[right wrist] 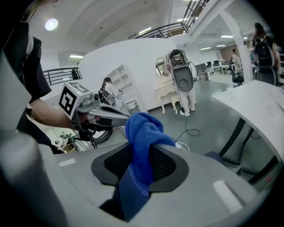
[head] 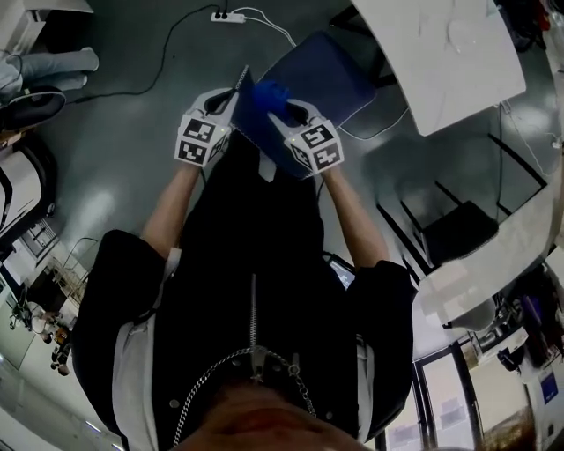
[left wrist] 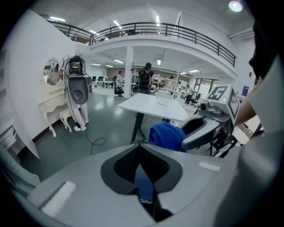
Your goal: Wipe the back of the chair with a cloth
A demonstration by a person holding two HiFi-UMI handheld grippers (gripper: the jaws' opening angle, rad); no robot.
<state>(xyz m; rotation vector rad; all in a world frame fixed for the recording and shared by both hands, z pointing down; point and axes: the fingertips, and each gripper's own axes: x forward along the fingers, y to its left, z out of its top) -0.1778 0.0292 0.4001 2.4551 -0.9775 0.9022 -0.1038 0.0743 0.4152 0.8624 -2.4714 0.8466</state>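
The blue chair back (head: 256, 123) stands edge-up below me, its seat (head: 330, 75) beyond it. My left gripper (head: 220, 110) is shut on the back's top edge, which shows as a thin blue panel (left wrist: 143, 186) between its jaws. My right gripper (head: 295, 119) is shut on a bunched blue cloth (head: 269, 95), pressed over the same edge. In the right gripper view the cloth (right wrist: 143, 133) bulges up from between the jaws, with the blue chair back (right wrist: 126, 193) under it. The two grippers face each other across the back, the cloth (left wrist: 166, 133) between them.
A white table (head: 432, 53) stands close on the right of the chair, with dark frames (head: 458, 229) beside it. A power strip (head: 227, 16) and cable lie on the grey floor beyond. A white machine (left wrist: 76, 88) and a dresser (left wrist: 51, 104) stand by the wall.
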